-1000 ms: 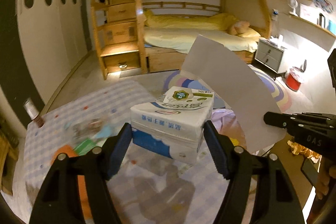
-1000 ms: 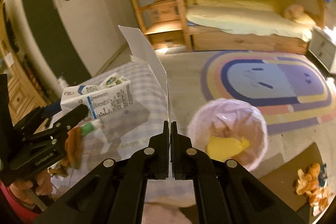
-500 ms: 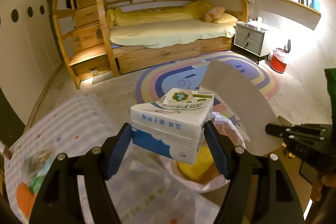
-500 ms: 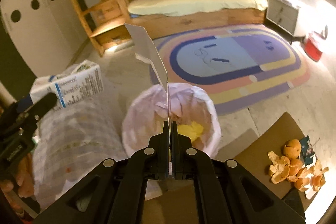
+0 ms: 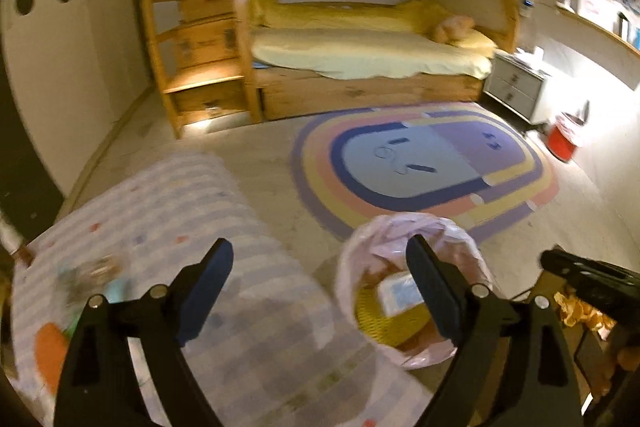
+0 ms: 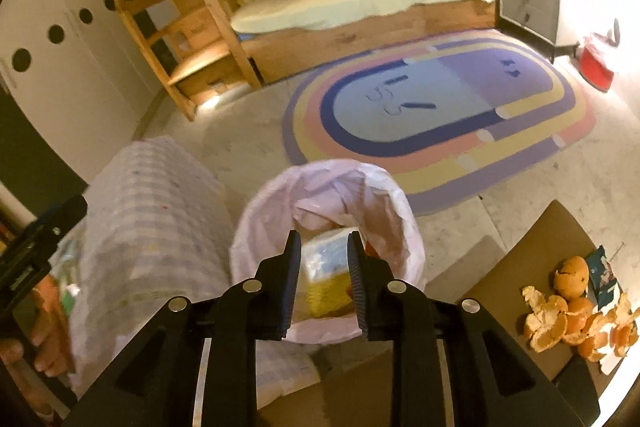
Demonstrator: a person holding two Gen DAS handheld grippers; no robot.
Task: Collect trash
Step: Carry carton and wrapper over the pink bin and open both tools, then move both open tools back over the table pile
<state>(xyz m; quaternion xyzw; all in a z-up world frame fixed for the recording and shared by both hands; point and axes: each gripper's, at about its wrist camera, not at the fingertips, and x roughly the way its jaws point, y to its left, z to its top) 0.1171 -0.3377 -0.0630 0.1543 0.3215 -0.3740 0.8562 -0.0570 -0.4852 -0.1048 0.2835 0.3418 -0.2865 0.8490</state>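
Note:
A bin lined with a pink bag [image 5: 360, 247] stands on the floor beside the table. Inside it a white and blue milk carton [image 5: 400, 293] lies on something yellow. My left gripper [image 5: 318, 247] hovers above the bin's left side, its jaws opening wide with nothing between them. My right gripper [image 6: 324, 239] hangs right over the bin [image 6: 260, 211], its jaws opening, and grips nothing. The carton [image 6: 324, 259] shows down below through the gap. The white paper sheet is not in sight.
A table with a checked cloth [image 5: 180, 227] lies left of the bin, with blurred wrappers [image 5: 92, 275] and an orange scrap [image 5: 50, 347] on it. Orange peels [image 6: 572, 315] lie on a brown board [image 6: 532, 247] at the right. A rug [image 5: 424, 163] and a bunk bed [image 5: 360, 51] lie beyond.
The left gripper has let go of the milk carton, which now lies in the bin. The right gripper has opened and no longer holds the white sheet. Both grippers have moved over the bin.

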